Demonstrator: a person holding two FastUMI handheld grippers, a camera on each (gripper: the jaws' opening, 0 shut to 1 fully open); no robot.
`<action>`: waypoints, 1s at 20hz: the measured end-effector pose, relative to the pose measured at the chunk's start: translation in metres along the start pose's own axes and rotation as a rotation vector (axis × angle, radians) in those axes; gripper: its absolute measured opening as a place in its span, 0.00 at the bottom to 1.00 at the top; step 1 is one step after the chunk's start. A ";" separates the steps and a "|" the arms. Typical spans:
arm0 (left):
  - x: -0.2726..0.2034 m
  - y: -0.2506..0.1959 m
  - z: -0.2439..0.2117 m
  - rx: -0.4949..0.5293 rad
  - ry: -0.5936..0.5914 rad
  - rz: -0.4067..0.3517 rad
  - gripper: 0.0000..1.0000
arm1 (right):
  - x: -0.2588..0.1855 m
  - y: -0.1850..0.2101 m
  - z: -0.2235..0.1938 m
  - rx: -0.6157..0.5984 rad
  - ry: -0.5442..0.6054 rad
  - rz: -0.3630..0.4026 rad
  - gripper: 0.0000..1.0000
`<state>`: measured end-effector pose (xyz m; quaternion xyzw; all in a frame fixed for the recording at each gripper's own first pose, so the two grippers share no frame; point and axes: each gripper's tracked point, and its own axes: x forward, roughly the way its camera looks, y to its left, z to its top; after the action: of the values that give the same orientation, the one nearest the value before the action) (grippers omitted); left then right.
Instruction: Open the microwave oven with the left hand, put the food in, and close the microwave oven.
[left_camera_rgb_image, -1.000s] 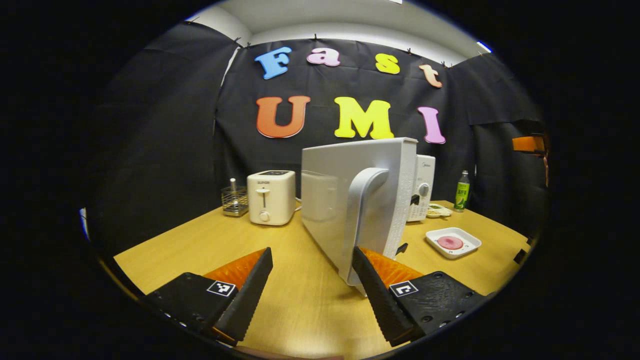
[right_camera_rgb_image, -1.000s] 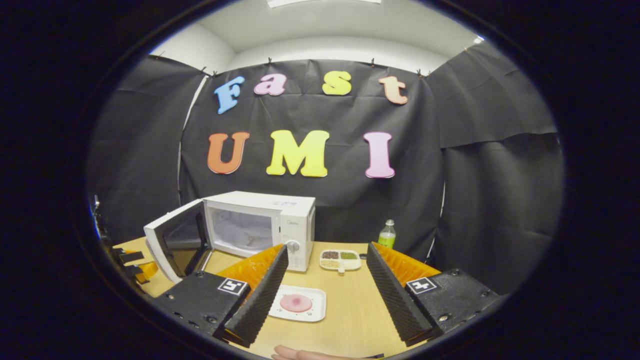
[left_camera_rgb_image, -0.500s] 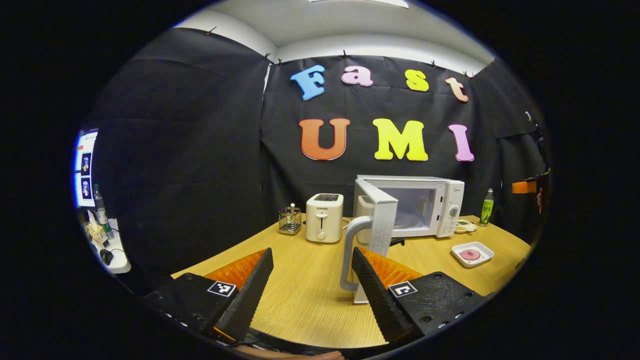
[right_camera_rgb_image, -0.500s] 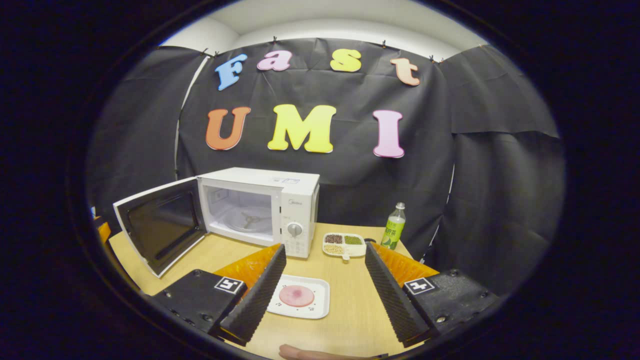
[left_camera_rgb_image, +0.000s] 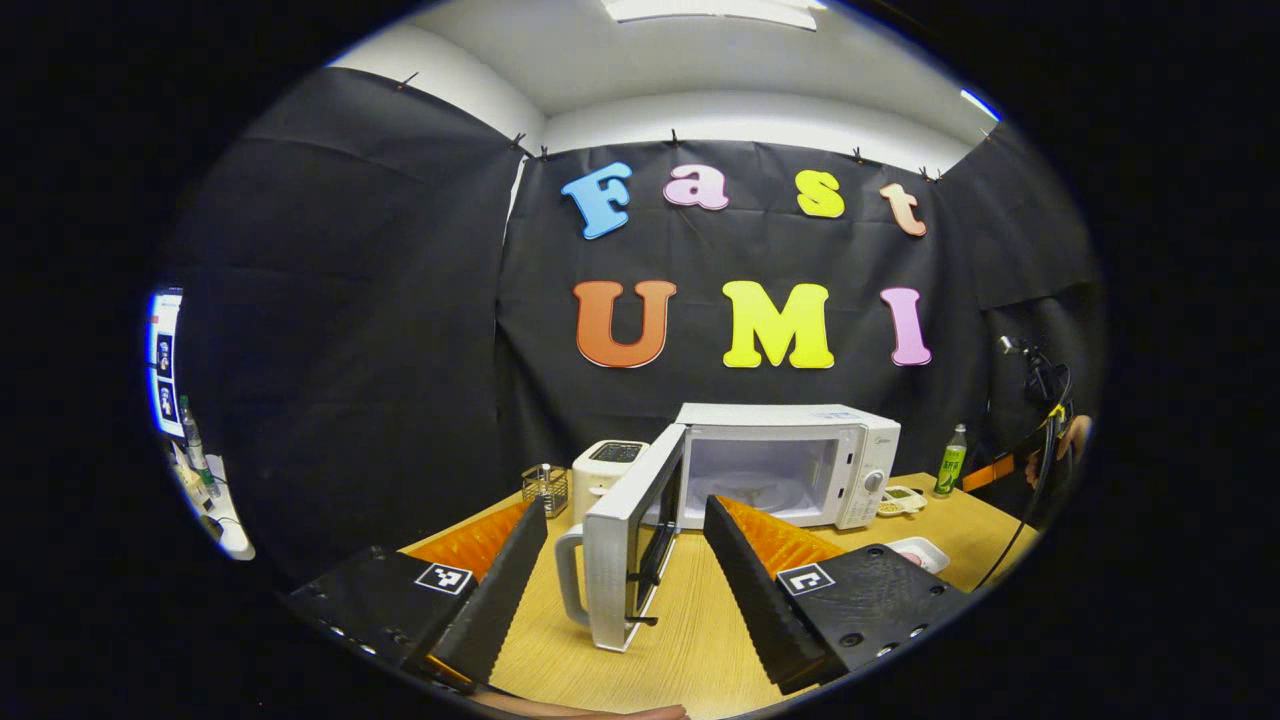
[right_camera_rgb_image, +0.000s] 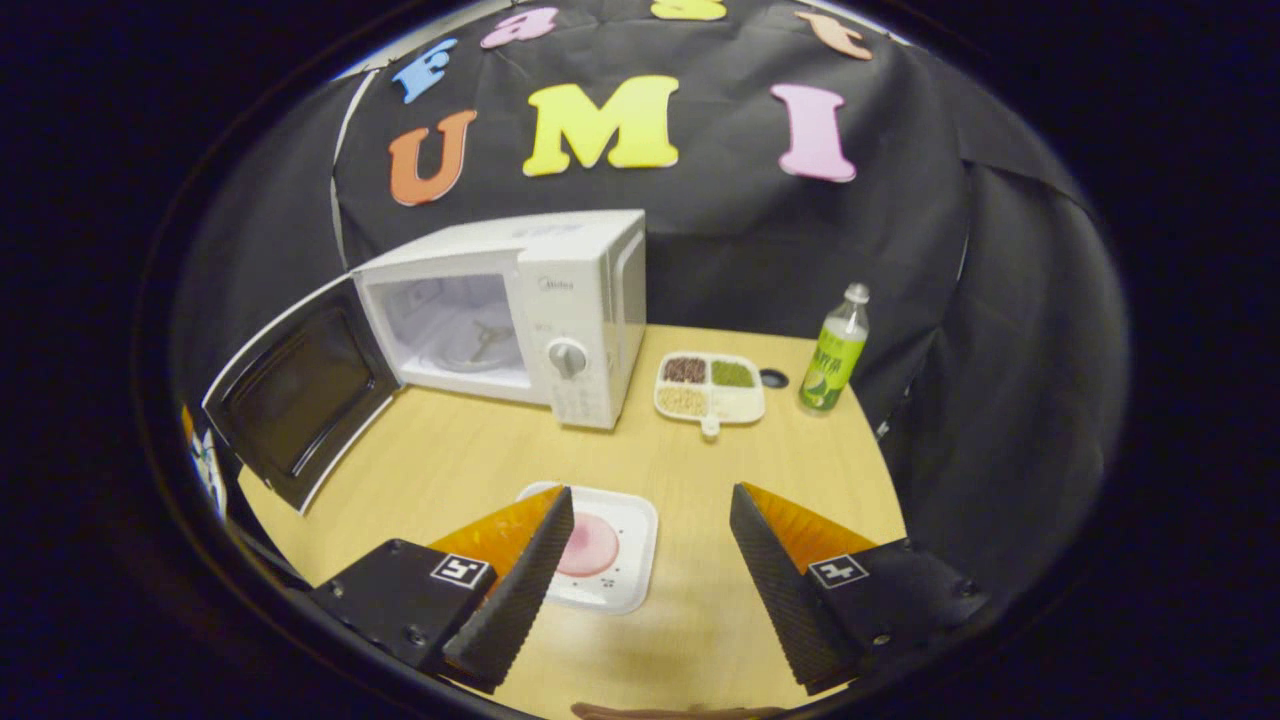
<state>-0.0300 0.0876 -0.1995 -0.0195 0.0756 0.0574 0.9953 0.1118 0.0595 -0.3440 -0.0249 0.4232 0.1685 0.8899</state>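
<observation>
The microwave oven (right_camera_rgb_image: 520, 300) stands at the back of the tabletop (right_camera_rgb_image: 690, 470) with its door (left_camera_rgb_image: 625, 560) swung wide and the cavity exposed. Half a second ago the door's handle sat right at the left tool's fingers; now the left tool (left_camera_rgb_image: 625, 585) has drawn back, spread and grasping nothing, so the opening step looks done. The food, a pink round on a white plate (right_camera_rgb_image: 600, 545), lies on the tabletop in front of the oven. The right tool (right_camera_rgb_image: 645, 570), also spread and empty, has dropped and tipped toward the plate, which now sits just beside its left finger. Picking up the plate seems next. A sectioned snack tray (right_camera_rgb_image: 710, 388) and a green bottle (right_camera_rgb_image: 833, 352) stand beside the oven.
</observation>
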 end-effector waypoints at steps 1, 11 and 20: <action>0.003 -0.008 0.002 0.006 0.004 -0.007 0.95 | 0.011 -0.002 -0.006 0.002 0.055 0.018 1.00; 0.020 -0.068 0.036 0.068 -0.064 -0.061 0.94 | 0.095 -0.002 -0.085 0.044 0.515 0.203 0.74; 0.021 -0.078 0.040 0.140 -0.090 -0.048 0.95 | 0.113 0.013 -0.098 0.106 0.684 0.328 0.04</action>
<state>0.0056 0.0146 -0.1614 0.0510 0.0342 0.0290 0.9977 0.1007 0.0854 -0.4921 0.0345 0.7023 0.2684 0.6584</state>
